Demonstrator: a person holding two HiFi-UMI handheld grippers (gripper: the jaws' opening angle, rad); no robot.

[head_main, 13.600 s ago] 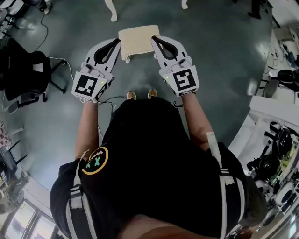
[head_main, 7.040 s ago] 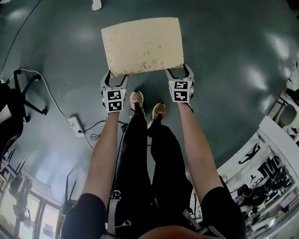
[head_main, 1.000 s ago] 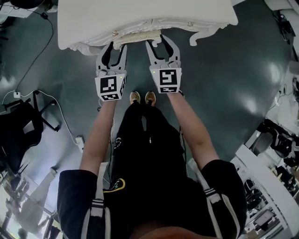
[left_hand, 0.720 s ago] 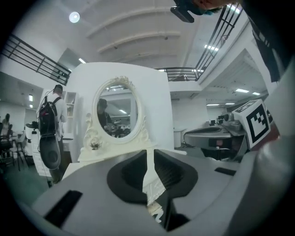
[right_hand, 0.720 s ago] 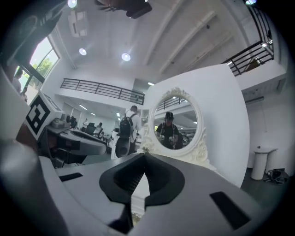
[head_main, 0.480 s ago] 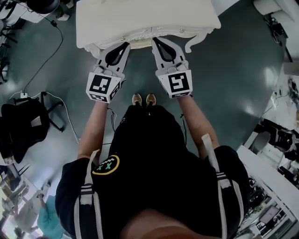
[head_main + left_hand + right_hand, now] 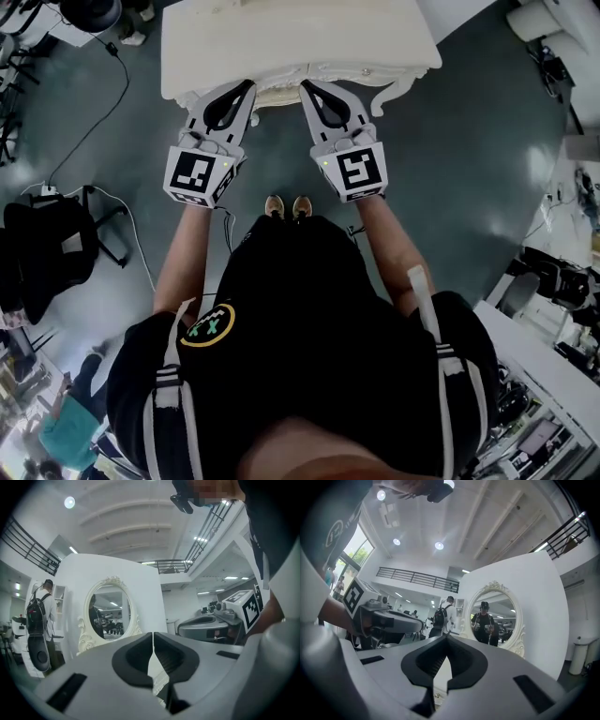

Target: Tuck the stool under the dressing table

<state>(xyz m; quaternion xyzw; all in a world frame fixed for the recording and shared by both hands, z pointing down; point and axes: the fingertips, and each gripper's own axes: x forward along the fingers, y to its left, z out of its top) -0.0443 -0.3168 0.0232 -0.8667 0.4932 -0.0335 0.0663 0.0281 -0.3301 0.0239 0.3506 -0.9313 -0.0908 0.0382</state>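
- Change since a second ago: both grippers were low at the desk's (image 7: 300,37) front edge with their jaws parted. Now the left gripper (image 7: 246,88) and the right gripper (image 7: 305,87) are lifted and point level over that edge.
- Fingers (image 7: 133,656) of each gripper are clenched tip to tip with nothing between them, as both gripper views show. The white panel with the oval mirror (image 7: 108,613) stands behind them.
- Stool (image 7: 278,95): only a pale strip of its seat shows, under the middle of the desk's front edge and between the two grippers. The rest is hidden beneath the top, on the floor (image 7: 450,150).
- Reading: with the stool let go and the grippers drawn up and away, the tuck looks finished. How far in the stool sits cannot be told.
- Containers: no box, bin or tray shows clearly enough to tell what it holds.
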